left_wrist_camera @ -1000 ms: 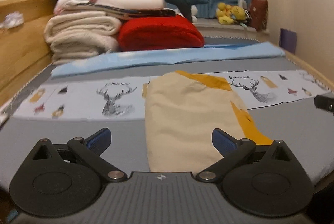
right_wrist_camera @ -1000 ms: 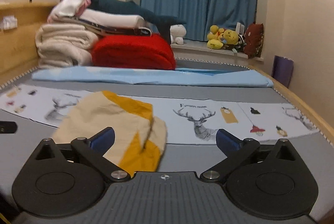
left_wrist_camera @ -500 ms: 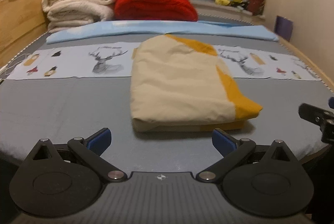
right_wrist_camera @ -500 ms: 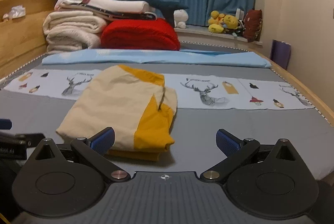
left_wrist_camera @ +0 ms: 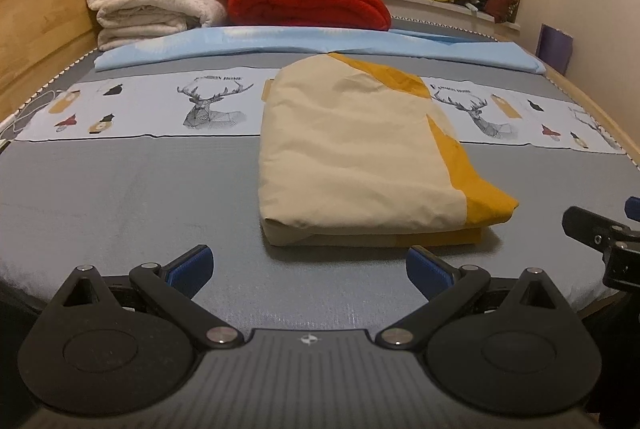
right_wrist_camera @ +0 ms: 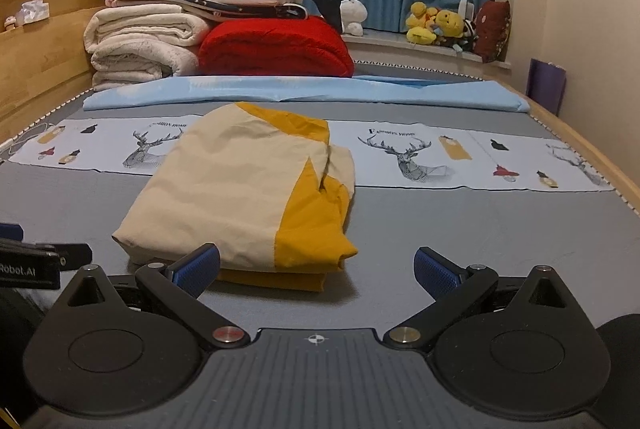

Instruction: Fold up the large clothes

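A: Where is the garment (left_wrist_camera: 352, 153) found?

B: It is seen lying folded on the bed (left_wrist_camera: 120, 197), just ahead of both claws. From the left claw (left_wrist_camera: 310, 265) it is placed ahead and slightly right; from the right claw (right_wrist_camera: 318, 267) it is placed ahead and to the left, with its near edge partly hidden behind that claw's left finger (right_wrist_camera: 196, 265).

A: How are the claws set?

B: Both are spread wide, and nothing is held between the fingers. The garment is not touched by the left claw; for the right claw, contact cannot be told.

A: Is the fold judged done?

B: It is judged nearly or fully done: a compact stack is shown, though the yellow part (right_wrist_camera: 316, 225) bulges at the side toward the right claw.

A: What could be spoiled from here?

B: The loose yellow layers could be snagged by a wide finger if the claws are swung low across the stack, and the top layer could be dragged open. Should the stack be lifted by one edge only, the layers could be expected to slide apart, since nothing is pinned
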The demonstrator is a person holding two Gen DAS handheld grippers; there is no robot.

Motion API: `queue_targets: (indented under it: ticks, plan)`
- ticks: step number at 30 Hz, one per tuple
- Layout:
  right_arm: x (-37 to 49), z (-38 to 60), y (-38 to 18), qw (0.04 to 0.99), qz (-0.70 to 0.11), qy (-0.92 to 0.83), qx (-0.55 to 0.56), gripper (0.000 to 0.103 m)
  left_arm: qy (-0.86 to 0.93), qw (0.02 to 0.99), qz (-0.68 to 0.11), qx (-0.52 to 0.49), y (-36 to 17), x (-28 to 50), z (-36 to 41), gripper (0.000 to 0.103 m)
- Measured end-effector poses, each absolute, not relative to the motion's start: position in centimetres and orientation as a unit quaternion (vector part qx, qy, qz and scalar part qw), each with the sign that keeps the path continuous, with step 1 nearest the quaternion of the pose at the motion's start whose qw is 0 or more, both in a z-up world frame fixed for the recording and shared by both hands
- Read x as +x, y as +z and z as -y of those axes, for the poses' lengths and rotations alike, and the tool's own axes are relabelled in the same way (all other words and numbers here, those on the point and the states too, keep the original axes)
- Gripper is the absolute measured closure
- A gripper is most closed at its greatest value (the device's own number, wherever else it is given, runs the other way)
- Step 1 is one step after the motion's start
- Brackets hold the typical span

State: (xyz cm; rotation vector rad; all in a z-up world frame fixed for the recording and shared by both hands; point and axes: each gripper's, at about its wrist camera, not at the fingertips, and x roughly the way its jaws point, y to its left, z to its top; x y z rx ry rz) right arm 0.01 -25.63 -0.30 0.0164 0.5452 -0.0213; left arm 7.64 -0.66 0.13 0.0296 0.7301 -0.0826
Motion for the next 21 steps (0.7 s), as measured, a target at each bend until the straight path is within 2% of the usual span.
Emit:
queue_targets:
  ticks: [21]
  plan:
    - [-0.02, 25.59, -0.26, 0.962, -0.271, 0.005, 0.014, 0.001, -0.044, 0.936, -0.35, 0.02, 0.07, 7.38, 1.4, 0.0]
